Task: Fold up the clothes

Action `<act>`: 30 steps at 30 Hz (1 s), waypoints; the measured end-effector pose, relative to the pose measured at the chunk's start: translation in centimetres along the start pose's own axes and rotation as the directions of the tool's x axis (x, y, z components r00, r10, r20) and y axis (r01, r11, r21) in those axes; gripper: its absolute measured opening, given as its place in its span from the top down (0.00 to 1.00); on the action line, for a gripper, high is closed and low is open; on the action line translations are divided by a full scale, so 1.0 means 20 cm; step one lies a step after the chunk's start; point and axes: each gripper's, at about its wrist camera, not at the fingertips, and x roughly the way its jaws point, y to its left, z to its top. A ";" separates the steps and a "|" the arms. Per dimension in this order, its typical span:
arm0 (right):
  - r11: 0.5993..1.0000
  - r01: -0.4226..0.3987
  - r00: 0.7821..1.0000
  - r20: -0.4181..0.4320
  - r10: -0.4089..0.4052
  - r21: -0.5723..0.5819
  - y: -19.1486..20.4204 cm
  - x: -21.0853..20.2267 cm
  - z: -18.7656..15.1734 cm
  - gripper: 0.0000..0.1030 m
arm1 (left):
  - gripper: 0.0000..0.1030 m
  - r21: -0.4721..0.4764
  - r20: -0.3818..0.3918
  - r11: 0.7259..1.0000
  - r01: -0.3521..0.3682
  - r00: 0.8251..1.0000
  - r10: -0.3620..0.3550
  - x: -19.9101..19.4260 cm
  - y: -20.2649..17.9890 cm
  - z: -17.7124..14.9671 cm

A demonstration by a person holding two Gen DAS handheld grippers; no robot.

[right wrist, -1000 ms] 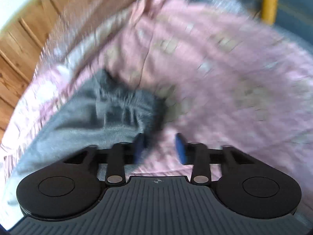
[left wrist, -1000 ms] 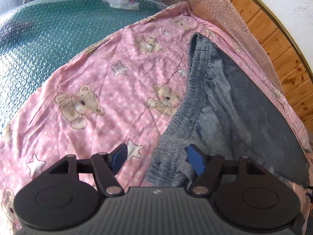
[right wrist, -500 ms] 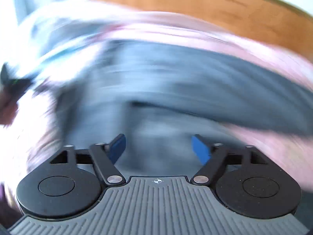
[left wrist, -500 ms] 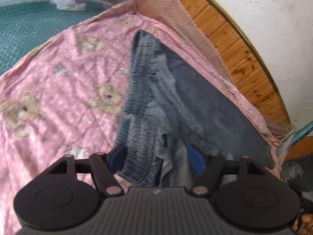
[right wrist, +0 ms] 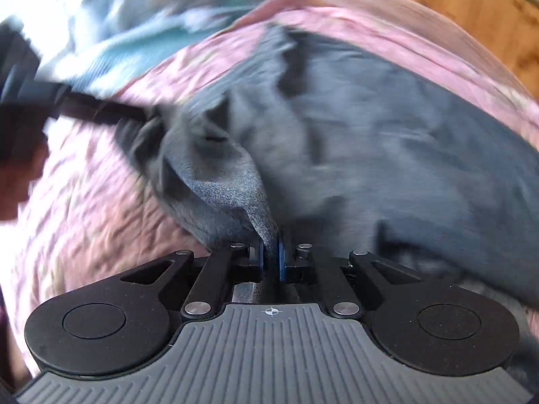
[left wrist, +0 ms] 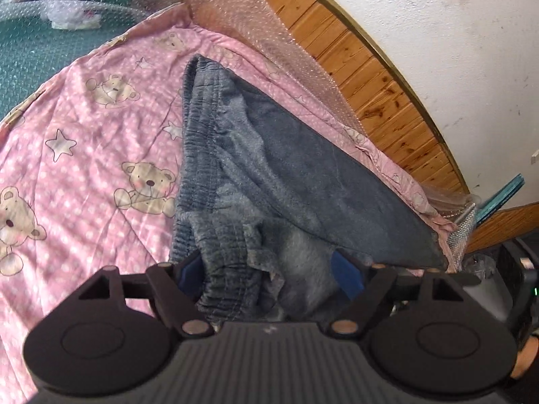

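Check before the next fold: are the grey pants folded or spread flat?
Partly folded: the grey pants lie doubled along a diagonal on the pink bear sheet, waistband bunched, a pinch in the right gripper.

My bed [left wrist: 30, 67], spread with a pink sheet

The pink bear-and-star sheet [left wrist: 101, 168] covers the bed up to its far edge by the wooden wall panel [left wrist: 380, 91]. My grey trousers [left wrist: 303, 175] lie directly on it, waistband towards the middle, legs along that far edge; bubble wrap [left wrist: 235, 10] drapes the far corner.
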 end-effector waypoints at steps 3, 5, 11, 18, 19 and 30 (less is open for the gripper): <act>0.988 -0.036 0.999 0.007 0.035 0.150 -0.16 -0.03 0.06 0.95 | 0.20 0.031 -0.011 0.999 0.042 0.999 -0.042 0.02 0.00 -0.01; 0.978 -0.031 1.000 0.009 0.030 0.205 -0.22 -0.03 0.08 0.95 | 0.20 0.057 -0.014 0.996 0.074 0.997 -0.073 0.04 -0.02 -0.03; 0.945 -0.097 0.995 0.002 0.102 0.313 -0.33 0.01 0.10 0.95 | 0.21 0.191 -0.051 0.980 0.063 0.997 -0.054 0.16 -0.10 -0.07; 0.937 -0.108 0.994 0.034 0.102 0.333 -0.34 -0.18 0.04 0.62 | 0.95 0.168 -0.307 0.978 0.125 0.949 -0.069 -0.02 -0.11 0.14; 0.934 -0.108 0.994 0.067 0.091 0.342 -0.33 -0.27 0.00 0.54 | 0.95 0.153 -0.305 0.977 0.148 0.948 -0.096 -0.14 -0.09 0.21; 0.837 0.119 0.985 0.039 -0.166 0.534 -0.64 -0.50 -0.47 0.30 | 0.95 0.256 -0.557 0.966 -0.026 0.813 0.170 -0.10 0.20 0.27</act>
